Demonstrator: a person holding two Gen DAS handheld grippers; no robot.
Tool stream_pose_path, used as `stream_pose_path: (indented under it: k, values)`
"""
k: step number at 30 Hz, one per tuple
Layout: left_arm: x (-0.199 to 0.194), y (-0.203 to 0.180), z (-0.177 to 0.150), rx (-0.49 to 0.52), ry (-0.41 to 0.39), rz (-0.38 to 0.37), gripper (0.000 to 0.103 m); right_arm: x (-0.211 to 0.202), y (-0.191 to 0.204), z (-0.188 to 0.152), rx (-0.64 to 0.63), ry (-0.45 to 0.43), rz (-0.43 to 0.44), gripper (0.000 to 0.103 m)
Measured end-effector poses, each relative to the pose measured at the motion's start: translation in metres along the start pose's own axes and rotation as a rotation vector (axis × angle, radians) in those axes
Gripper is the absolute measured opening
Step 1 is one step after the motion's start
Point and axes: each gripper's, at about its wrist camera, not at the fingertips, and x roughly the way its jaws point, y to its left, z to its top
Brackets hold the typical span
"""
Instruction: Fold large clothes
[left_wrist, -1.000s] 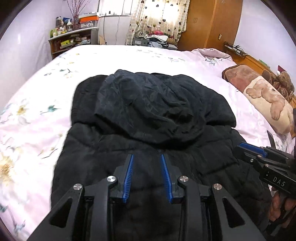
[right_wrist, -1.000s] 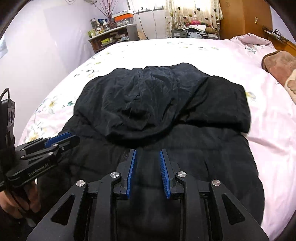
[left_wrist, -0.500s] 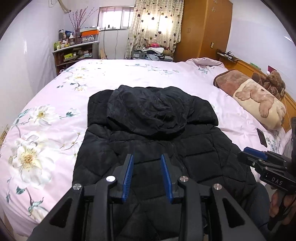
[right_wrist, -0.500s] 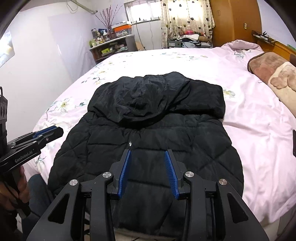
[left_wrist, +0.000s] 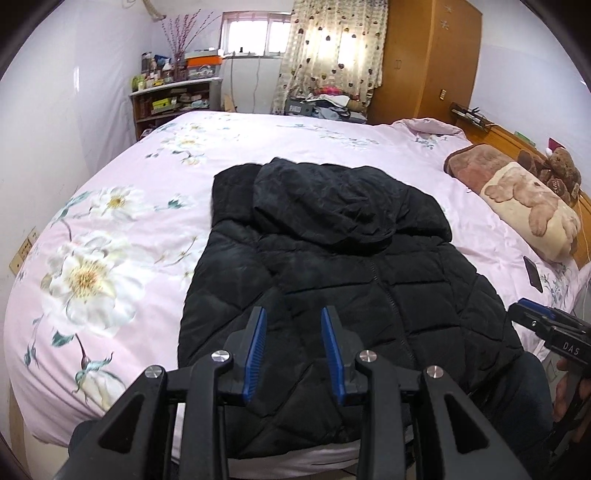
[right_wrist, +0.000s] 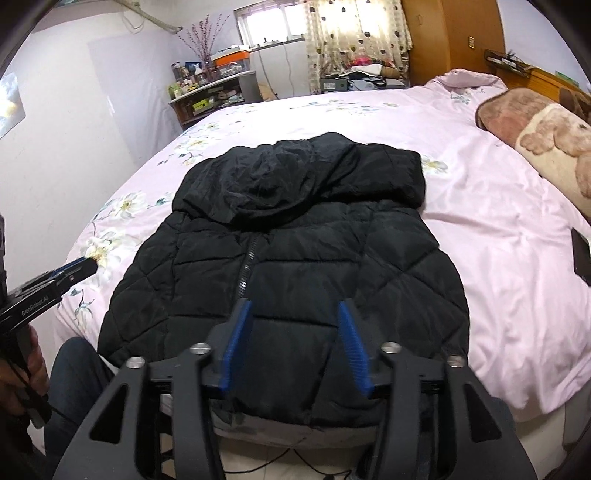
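Note:
A black quilted hooded jacket (left_wrist: 343, 266) lies flat on the pink floral bed (left_wrist: 122, 236), hood folded down over the chest, sleeves tucked in, hem at the near edge. It also shows in the right wrist view (right_wrist: 295, 258). My left gripper (left_wrist: 293, 314) is open and empty, held above the hem. My right gripper (right_wrist: 295, 306) is open wider and empty, above the hem too. Each gripper shows at the side of the other's view: the right one (left_wrist: 546, 325) and the left one (right_wrist: 55, 280).
A brown bear-print pillow (left_wrist: 528, 199) and a teddy bear (left_wrist: 561, 170) lie at the right by the headboard. A dark phone (left_wrist: 532, 274) lies on the bed right of the jacket. Shelves (left_wrist: 173, 99), a wardrobe (left_wrist: 424, 59) and clutter stand beyond the bed.
Both grippers have pulled back and up from the jacket toward the near bed edge, so the whole jacket now shows. The right gripper has opened wider.

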Motion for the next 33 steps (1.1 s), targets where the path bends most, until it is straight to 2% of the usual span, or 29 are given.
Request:
stream_pose_path:
  k: [9, 18, 23, 27, 33]
  values:
    - [0.014, 0.029, -0.009, -0.043, 0.015, 0.048, 0.050, 0.005, -0.039, -0.010, 0.078, 0.024, -0.064, 0.053]
    - [0.042, 0.058, -0.021, -0.064, 0.068, 0.095, 0.056, 0.020, -0.078, -0.011, 0.127, 0.056, -0.117, 0.053]
    - [0.066, 0.075, -0.031, -0.084, 0.128, 0.109, 0.057, 0.036, -0.100, -0.008, 0.148, 0.091, -0.133, 0.063]
    - [0.083, 0.085, -0.039, -0.117, 0.176, 0.097, 0.059, 0.047, -0.118, -0.006, 0.182, 0.120, -0.141, 0.063]
    - [0.099, 0.086, -0.052, -0.157, 0.218, 0.048, 0.063, 0.068, -0.143, -0.012, 0.272, 0.220, -0.112, 0.063]
